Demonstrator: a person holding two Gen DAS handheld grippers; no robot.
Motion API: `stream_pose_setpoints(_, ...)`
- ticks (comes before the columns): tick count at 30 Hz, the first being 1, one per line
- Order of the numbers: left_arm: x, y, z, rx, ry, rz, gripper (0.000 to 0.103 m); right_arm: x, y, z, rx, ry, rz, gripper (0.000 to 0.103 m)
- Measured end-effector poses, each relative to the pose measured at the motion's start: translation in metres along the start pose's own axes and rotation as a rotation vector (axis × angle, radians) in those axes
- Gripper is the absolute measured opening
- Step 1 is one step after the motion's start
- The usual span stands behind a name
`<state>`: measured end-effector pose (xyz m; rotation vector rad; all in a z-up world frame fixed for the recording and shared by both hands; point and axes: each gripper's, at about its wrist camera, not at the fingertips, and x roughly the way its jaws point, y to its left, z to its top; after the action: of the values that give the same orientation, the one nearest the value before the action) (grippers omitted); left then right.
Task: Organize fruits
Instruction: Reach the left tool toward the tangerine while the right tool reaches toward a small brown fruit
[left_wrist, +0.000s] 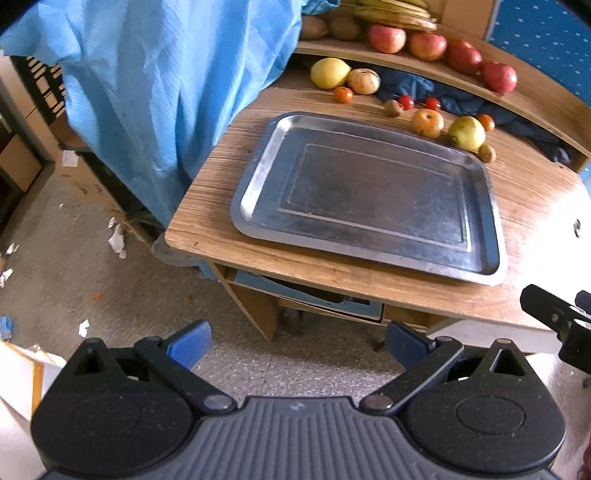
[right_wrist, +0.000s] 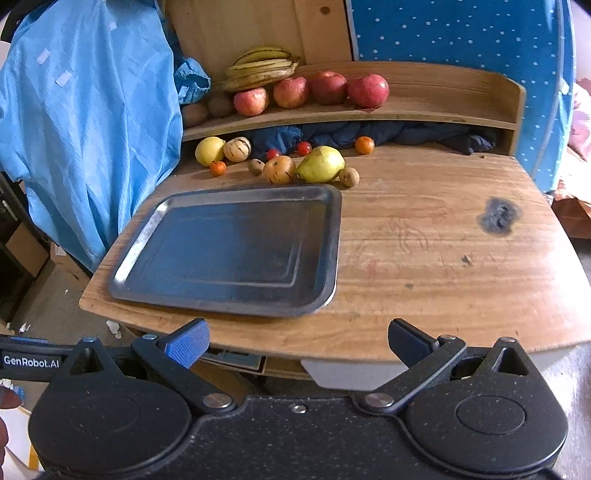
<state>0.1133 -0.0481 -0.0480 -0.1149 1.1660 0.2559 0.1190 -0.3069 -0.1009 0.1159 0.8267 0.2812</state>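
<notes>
Both the left gripper (left_wrist: 297, 345) and right gripper (right_wrist: 297, 341) hang spread and empty before the bare tray (right_wrist: 236, 242), seemingly awaiting the fruit (right_wrist: 319, 164) beyond it.

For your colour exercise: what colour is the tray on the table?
Dull silver-grey metal tray, clearest in the right wrist view.

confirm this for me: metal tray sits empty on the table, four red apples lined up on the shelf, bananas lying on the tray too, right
Not quite: the bananas lie on the shelf behind the apples, as the right wrist view shows. The tray is empty on the table.
</notes>
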Motion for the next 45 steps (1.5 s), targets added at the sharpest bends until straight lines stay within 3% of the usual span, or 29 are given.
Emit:
stream_pose_setpoints(7, 0.011, -0.013, 0.016, -0.049, 0.024, 0.013, 0.102, 0.018, -0.008, 0.015, -0.052, 0.043, 0.051, 0.103)
stream_pose_setpoints(13, 0.016, -0.034, 0.033, -0.023, 0.015, 0.016, 0.102, 0.026, -0.014, 0.024, -0.116, 0.067, 0.075, 0.103)
stream_pose_setpoints(25, 0.040, -0.039, 0.074, 0.047, 0.024, -0.019, 0.102, 0.042, -0.027, 0.043, -0.040, 0.043, 0.041, 0.103)
stream_pose_setpoints(29, 0.051, -0.035, 0.102, 0.095, -0.034, -0.071, 0.102, 0.043, -0.018, 0.058, -0.025, -0.046, 0.032, 0.103)
stream_pose_setpoints(36, 0.071, -0.015, 0.158, 0.171, -0.092, -0.139, 0.102, 0.056, 0.007, 0.098, 0.016, -0.158, -0.054, 0.103)
stream_pose_setpoints(45, 0.115, 0.013, 0.201, 0.216, -0.051, -0.231, 0.102, 0.093, 0.054, 0.104, 0.103, -0.146, -0.198, 0.102)
